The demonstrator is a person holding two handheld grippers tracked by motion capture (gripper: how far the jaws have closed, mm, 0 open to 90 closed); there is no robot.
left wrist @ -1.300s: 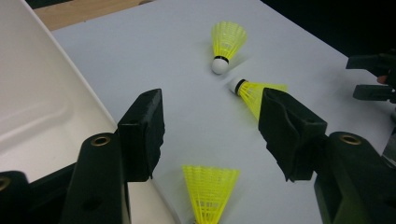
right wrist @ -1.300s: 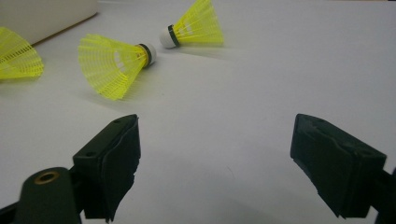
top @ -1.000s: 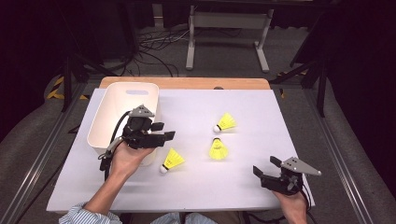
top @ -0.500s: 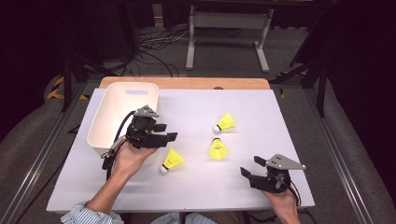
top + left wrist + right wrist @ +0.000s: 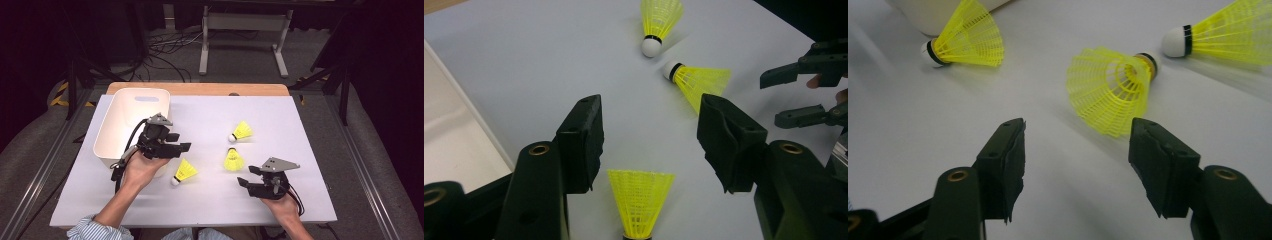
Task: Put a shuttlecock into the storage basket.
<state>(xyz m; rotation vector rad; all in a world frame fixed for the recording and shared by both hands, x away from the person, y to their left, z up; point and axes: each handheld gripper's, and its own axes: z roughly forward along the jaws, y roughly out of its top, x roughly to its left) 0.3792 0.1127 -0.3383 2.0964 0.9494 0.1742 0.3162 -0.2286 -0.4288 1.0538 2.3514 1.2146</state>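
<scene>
While both grippers gape, three shuttlecocks lie loose on the white sheet.
Left gripper jaws spread over nearest shuttlecock beside bin edge; right gripper released near middle shuttlecock; far shuttlecock in open room.

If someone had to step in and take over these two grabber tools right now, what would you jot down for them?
Left gripper: open, holding nothing, just above the nearest shuttlecock, beside the white bin.
Right gripper: open, holding nothing, low over the table, jaws facing the middle shuttlecock.
Things: three yellow shuttlecocks lie apart on the table; the third shuttlecock is farthest from the person. What shows of the bin's inside holds none.
Done: nothing picked up yet.
Left: probably grasp each shuttlecock and drop it in the bin, starting with the one between the left jaws.
</scene>
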